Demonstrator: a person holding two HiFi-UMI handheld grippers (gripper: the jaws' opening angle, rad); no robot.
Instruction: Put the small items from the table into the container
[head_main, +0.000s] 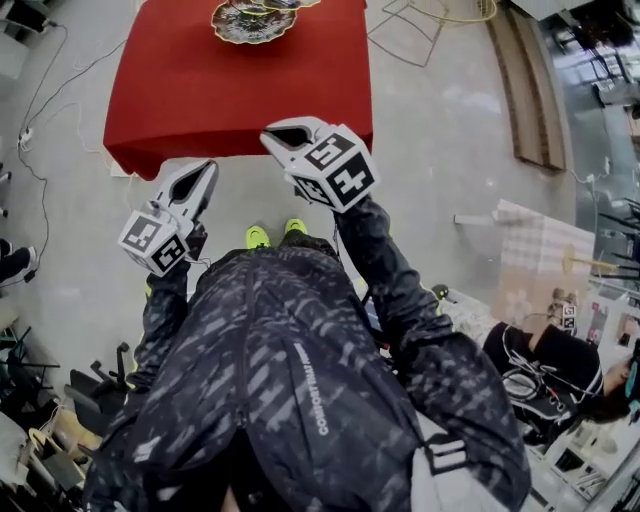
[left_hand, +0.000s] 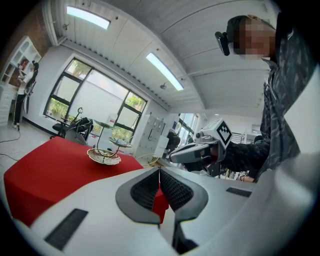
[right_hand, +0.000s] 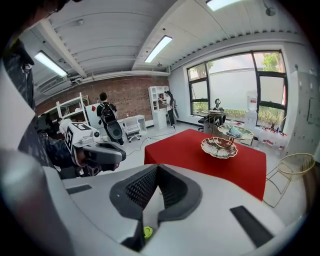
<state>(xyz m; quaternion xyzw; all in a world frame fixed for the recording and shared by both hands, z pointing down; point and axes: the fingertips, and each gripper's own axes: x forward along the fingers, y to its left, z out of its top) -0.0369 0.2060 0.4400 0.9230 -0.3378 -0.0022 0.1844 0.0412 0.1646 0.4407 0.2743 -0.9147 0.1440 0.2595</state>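
The left claw and the right claw are both pressed together at the pad tips, with nothing between the pads. Each is held in the air side by side, short of the near edge of the worktop, the right claw slightly further forward and pitched downward. The container, a tiered dish stand with scalloped metal trays on a thin wire frame, stands on the far part of the worktop, ahead of both claws and well apart from them. Its upper tray appears to hold a pale blue-grey item, but it is too small to identify; the contents of the lower tray cannot be made out. The worktop is covered by a red cloth that hangs over its edges. Beyond the right claw, past the far corner of the worktop, a yellow wire basket stands on the grey floor. The room has large windows behind the stand, a brick wall, white shelving and strip ceiling lights. People stand near the shelving.
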